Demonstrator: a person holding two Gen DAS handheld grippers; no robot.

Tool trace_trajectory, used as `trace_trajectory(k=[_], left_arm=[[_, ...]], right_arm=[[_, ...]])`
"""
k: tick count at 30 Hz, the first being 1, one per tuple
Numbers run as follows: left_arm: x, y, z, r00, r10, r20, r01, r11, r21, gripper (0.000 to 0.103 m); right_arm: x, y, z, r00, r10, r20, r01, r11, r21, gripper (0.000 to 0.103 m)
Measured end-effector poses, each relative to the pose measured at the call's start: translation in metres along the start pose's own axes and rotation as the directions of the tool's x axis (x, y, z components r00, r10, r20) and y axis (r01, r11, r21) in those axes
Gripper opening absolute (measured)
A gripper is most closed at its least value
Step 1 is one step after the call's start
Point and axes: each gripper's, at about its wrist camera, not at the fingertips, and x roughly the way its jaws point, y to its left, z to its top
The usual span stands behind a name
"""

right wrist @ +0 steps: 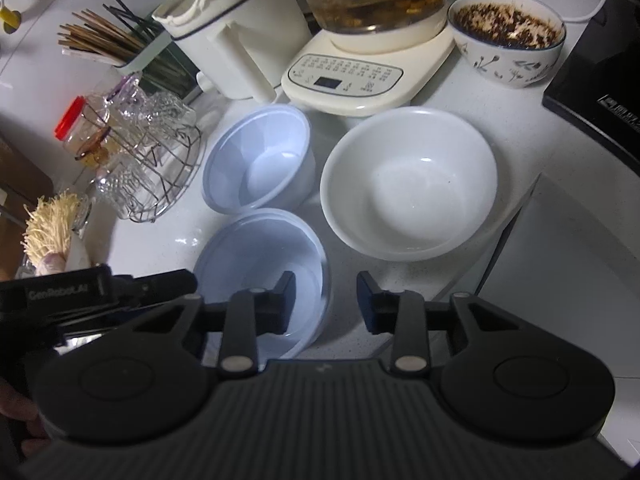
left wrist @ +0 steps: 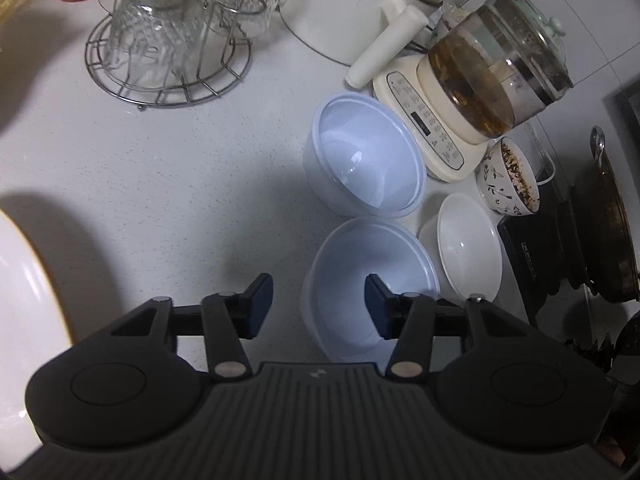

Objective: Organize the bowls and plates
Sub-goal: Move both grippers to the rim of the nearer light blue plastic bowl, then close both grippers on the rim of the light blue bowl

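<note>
Presently, near bowl: a pale blue translucent plastic bowl [right wrist: 264, 276] sits upright on the speckled white counter [left wrist: 160, 160], straddled at its rim by both tools, which in all likelihood makes it the first pick.
Far bowl: its twin [right wrist: 260, 160] stands just behind, the two rims touching or nearly so; matching shapes suggest they will nest.
White bowl: a glossy, wider ceramic-looking bowl [right wrist: 408, 184] sits just beside the pair, empty.
Left gripper [left wrist: 319, 306]: jaws apart, nothing pinched, one finger hanging over the near bowl's hollow.
Right gripper [right wrist: 326, 302]: jaws parted more narrowly, holding nothing, the near bowl's rim below the gap.
Plate: a white curved edge [left wrist: 24, 280] shows at the left, well apart from the bowls.
Surroundings: a patterned bowl with dark residue [right wrist: 508, 44], a cream kettle base [right wrist: 360, 80] and a wire glass rack [left wrist: 168, 60] crowd the back, probably leaving the front for stacking.
</note>
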Motion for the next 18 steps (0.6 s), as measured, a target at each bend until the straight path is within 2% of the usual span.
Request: trace_trajectory(k=[1,3,4,6,12,18], left_arm=[[0.002,-0.001,0.0,1.0,0.003,-0.006,-0.003,1.0,0.003,0.049],[0.006,-0.002,0.001,1.0,-0.008,-0.011,0.008,1.0,0.01,0.038],[0.008,-0.004,0.001,1.0,-0.016,-0.015,0.016,1.0,0.018,0.03],[0.011,-0.008,0.001,1.0,-0.019,-0.02,0.019,0.999,0.038,0.024],[0.008,-0.01,0.003,1.0,-0.01,-0.02,0.011,0.998,0.059,0.023],[-0.012,-0.007,0.004,1.0,-0.006,0.005,0.006,0.998,0.064,0.023]], right_arm=[[0.002,-0.001,0.001,1.0,0.0,-0.007,0.0,1.0,0.002,0.029],[0.006,-0.004,0.001,1.0,0.009,-0.019,-0.009,1.0,0.009,0.026],[0.008,-0.004,0.002,1.0,0.016,-0.023,-0.015,1.0,0.006,0.022],[0.01,-0.003,0.002,0.999,0.021,-0.027,-0.021,1.0,-0.007,0.018],[0.011,0.0,0.005,0.999,0.03,-0.023,-0.03,0.999,-0.011,0.017],[0.003,0.01,0.006,0.998,0.056,-0.013,-0.056,0.998,-0.026,0.017]])
